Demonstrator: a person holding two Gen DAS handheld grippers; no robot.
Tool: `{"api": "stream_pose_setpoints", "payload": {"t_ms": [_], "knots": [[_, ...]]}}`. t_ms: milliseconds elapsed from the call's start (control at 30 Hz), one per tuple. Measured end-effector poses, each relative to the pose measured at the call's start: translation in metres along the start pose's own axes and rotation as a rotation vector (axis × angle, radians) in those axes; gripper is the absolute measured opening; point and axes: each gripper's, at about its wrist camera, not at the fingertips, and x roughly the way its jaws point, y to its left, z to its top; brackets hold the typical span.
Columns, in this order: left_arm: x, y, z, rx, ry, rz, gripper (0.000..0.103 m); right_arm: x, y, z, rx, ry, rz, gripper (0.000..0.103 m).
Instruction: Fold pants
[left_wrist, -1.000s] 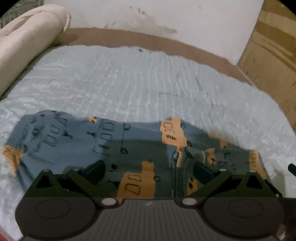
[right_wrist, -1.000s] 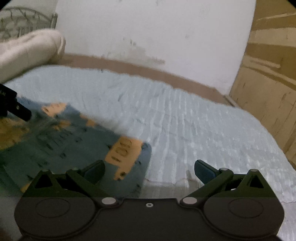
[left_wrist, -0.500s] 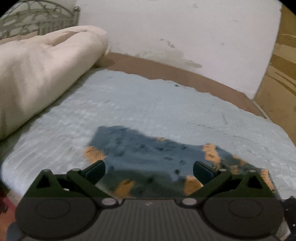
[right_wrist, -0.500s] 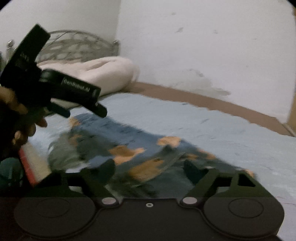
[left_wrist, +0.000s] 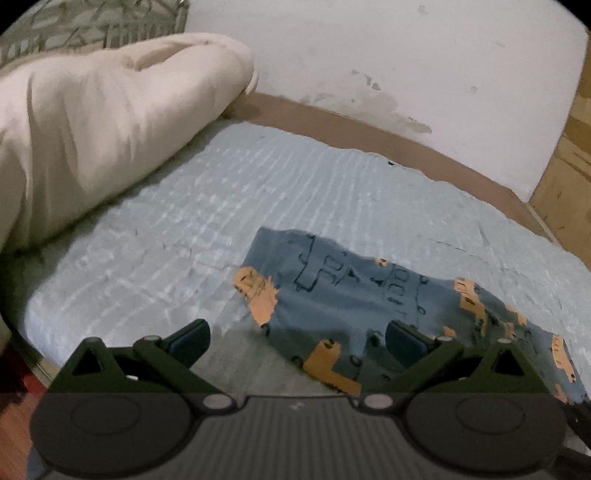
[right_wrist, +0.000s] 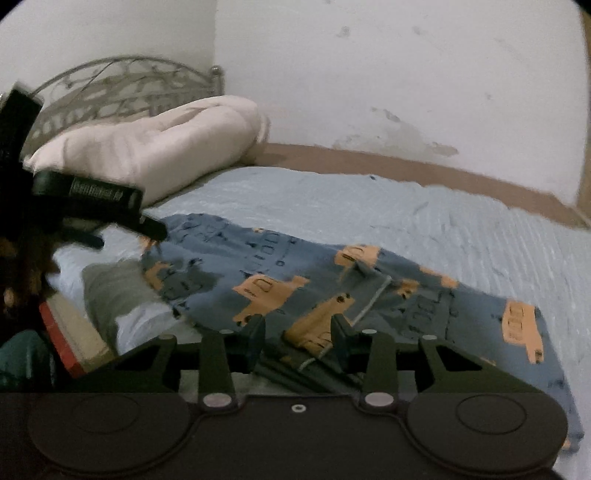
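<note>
From the left wrist, the left tongs (left_wrist: 297, 338) stand spread wide and empty above the near edge of the bed (left_wrist: 155, 258), with the pants (left_wrist: 388, 317) lying flat on the pale blue cover, their left corner reaching in between the fingers. A cream rolled blanket (left_wrist: 92, 122) lies at the far left. From the right wrist, the right tongs (right_wrist: 298, 338) have just been closing, half narrowed, over the dark waistband edge of the pants (right_wrist: 332, 280); fabric sits between the fingers, though whether the pads already pinch it is hard to tell. The left tongs (right_wrist: 125, 225) hang over the far corner of the garment.
</note>
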Motion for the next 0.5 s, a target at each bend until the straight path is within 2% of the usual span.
{"api": "stream_pose_setpoints", "payload": {"t_ms": [67,167,267,333,500], "knots": [[0.007,0.005,-0.002,-0.022,0.012,0.001,0.103,0.0,-0.004,-0.002,0.026,0.012,-0.013,0.04],[0.01,0.009,-0.003,-0.028,0.01,-0.023,0.103,0.004,-0.004,-0.003,0.01,0.039,-0.017,0.033],[0.01,0.008,-0.001,-0.025,-0.003,-0.041,0.103,0.005,-0.001,-0.002,-0.007,0.045,-0.024,0.02],[0.011,0.006,-0.001,-0.029,-0.004,-0.052,0.103,0.002,-0.002,0.0,-0.005,0.034,-0.023,0.001],[0.011,0.005,-0.003,-0.031,-0.002,-0.066,0.103,-0.007,0.004,0.006,-0.043,0.035,0.015,0.0]]}}
